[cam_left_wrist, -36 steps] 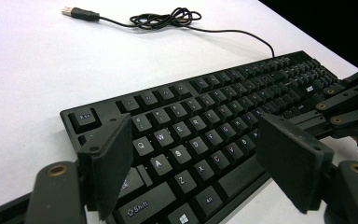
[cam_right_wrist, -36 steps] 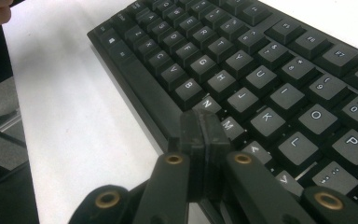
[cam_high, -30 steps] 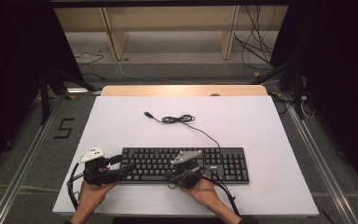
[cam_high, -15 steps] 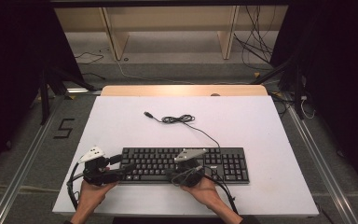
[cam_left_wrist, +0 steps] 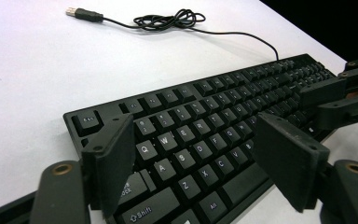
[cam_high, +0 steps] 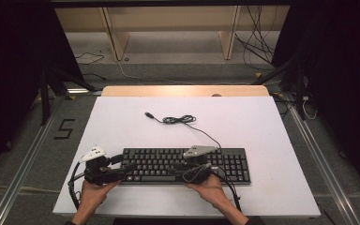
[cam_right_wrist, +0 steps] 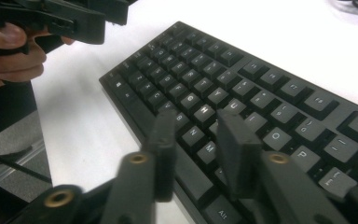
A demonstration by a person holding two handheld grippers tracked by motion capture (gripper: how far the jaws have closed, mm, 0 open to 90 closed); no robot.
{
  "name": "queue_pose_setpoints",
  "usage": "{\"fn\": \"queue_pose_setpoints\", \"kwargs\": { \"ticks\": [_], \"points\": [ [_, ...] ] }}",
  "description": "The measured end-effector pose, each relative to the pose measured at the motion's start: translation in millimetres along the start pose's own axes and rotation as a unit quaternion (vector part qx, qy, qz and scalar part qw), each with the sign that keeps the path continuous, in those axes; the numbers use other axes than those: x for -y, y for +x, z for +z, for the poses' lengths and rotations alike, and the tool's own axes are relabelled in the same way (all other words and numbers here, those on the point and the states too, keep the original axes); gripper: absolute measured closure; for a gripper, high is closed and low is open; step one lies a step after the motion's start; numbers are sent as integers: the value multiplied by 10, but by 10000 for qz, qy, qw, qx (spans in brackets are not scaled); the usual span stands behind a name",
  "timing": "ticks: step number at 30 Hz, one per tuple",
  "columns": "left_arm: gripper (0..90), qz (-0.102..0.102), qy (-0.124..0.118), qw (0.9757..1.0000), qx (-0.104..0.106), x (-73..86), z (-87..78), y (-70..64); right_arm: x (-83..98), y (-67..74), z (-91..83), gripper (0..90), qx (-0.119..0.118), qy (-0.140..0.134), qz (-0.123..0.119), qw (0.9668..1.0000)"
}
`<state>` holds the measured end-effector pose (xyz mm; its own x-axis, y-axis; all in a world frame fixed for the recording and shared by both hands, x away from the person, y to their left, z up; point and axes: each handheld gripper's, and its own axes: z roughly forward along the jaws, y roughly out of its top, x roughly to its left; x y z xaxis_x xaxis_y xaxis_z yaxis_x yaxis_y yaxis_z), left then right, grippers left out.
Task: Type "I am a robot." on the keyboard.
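Left gripper view: left gripper [cam_left_wrist: 193, 154] low over the left end of the keyboard [cam_left_wrist: 214, 121], jaws wide apart, nothing pinched between them, letter keys showing in the gap. Right gripper view: right gripper [cam_right_wrist: 196, 144] above the middle keys, jaws just been opening, now a little apart, only keys beneath and nothing gripped. High view: left gripper [cam_high: 122, 165] at the keyboard's left edge, right gripper [cam_high: 180, 168] over its centre, a hand [cam_high: 93, 193] behind each. Keyboard [cam_high: 225, 161] flat on the white table [cam_high: 122, 122], near the front edge; cable [cam_high: 180, 120] trailing back to a loose coil, plug [cam_high: 148, 114] lying free.
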<state>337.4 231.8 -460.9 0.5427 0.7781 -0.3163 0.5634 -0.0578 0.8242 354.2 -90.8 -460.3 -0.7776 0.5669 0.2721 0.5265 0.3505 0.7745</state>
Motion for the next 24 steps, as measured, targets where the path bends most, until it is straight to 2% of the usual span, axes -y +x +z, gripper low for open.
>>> {"fn": "queue_pose_setpoints", "kwargs": {
  "ticks": [1, 2, 4, 9, 13, 17, 21, 24],
  "points": [
    [302, 0, 6, 10000, -17, -5, 5, 3, -1, -5, -13, 642, -14, -19, 14, 10000],
    [327, -15, -2, 10000, -30, -9, 13, 7, -2, -12, -35, 579, 22, -57, 24, 10000],
    [350, -31, 29, 10000, -46, -18, 30, 13, -2, -15, -48, 566, 27, -54, 42, 10000],
    [545, 62, 293, 9994, -195, -26, 107, 9, -4, -23, -93, 451, 111, -104, 58, 9999],
    [703, 227, 502, 9982, -227, -17, 149, 2, 1, -30, -129, 416, 141, -163, 33, 9998],
    [814, 313, 628, 9972, -275, -24, 187, 6, 3, -34, -159, 404, 163, -223, 58, 9996],
    [880, 381, 761, 9960, -290, -29, 226, 14, 6, -37, -181, 393, 194, -244, 48, 9995],
    [888, 412, 864, 9950, -299, -22, 249, 17, 6, -46, -195, 382, 213, -249, 59, 9994]
  ]
}}
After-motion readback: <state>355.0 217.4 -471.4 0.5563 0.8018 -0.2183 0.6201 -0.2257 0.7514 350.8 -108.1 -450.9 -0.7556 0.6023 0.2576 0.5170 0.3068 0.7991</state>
